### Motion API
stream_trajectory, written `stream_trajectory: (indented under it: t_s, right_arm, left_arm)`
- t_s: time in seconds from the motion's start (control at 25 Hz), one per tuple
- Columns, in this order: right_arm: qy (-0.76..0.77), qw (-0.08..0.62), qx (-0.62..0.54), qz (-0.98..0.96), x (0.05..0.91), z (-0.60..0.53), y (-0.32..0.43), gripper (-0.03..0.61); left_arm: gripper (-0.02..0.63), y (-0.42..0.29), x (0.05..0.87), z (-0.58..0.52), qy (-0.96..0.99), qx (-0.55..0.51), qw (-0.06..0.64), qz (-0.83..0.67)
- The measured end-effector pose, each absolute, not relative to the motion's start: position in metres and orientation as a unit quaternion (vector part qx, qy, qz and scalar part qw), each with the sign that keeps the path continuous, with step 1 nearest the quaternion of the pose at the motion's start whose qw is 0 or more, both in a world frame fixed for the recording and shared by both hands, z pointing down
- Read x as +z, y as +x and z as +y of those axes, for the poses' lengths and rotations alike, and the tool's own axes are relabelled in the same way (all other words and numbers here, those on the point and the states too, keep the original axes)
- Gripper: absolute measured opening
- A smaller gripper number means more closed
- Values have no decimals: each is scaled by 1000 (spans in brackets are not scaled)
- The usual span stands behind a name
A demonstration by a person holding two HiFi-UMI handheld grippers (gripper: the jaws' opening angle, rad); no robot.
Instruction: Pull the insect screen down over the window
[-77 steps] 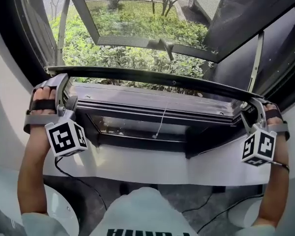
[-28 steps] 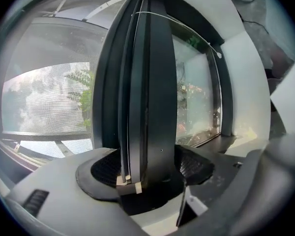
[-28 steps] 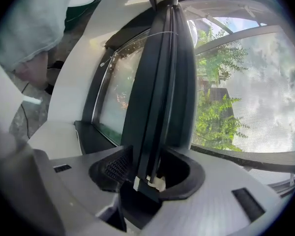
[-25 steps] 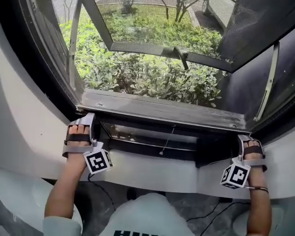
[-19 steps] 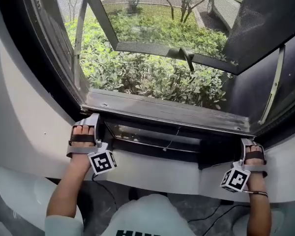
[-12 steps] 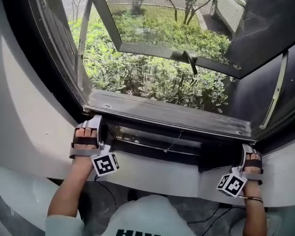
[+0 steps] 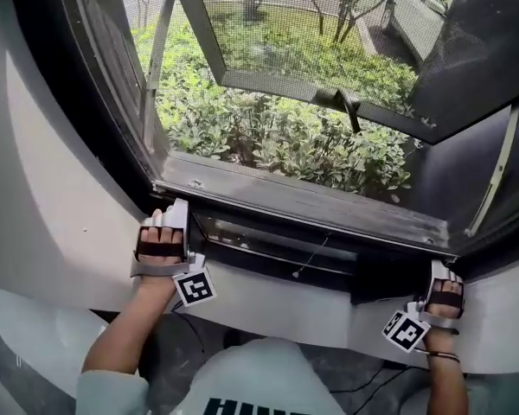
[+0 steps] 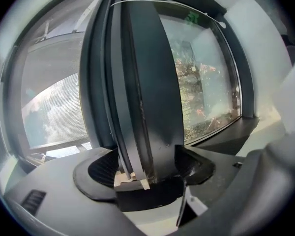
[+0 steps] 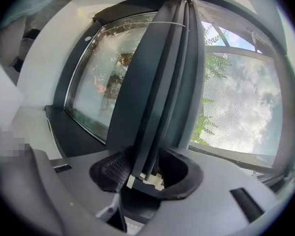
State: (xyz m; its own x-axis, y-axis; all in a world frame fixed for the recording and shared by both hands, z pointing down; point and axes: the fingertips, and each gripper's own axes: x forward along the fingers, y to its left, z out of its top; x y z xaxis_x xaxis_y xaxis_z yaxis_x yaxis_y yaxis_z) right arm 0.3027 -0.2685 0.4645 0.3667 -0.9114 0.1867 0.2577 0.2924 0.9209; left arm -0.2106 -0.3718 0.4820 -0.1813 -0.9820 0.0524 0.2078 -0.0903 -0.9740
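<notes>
The only writing is white lettering on the person's shirt at the bottom edge of the head view. It is cut off by the frame and cannot be read. Each marker cube, lower left and lower right, carries black-and-white square codes but no words.

The insect screen's dark bottom bar lies low across the middle of the head view. It runs from left to lower right, down at the bottom of the window frame. Its mesh stretches above it, with sky and foliage showing through.

The left hand-held gripper is clamped on the bar's left end. In its own view the bar stands between the ribbed pads, held wide apart by its thick profile. The right hand-held gripper grips the bar's right end, which sits between its pads.

Just below the bar and both hands runs the white window ledge, near the shirt. Beyond the mesh an opened sash tilts outward over green shrubs. Dark frame edges close in at the left and the upper right.
</notes>
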Motion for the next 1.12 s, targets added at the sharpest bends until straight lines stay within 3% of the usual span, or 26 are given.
stream_trajectory:
  t_s: [0.32, 0.68, 1.12]
  right_arm:
    - [394, 711, -373, -447, 460, -269, 301, 164]
    - [373, 721, -368, -454, 461, -269, 301, 164]
    - [328, 761, -329, -453, 459, -267, 299, 138]
  left_arm:
    - [347, -211, 477, -370, -399, -628, 508, 435]
    - [325, -206, 485, -367, -461, -610, 444, 467]
    - [325, -201, 485, -373, -481, -576, 449, 485]
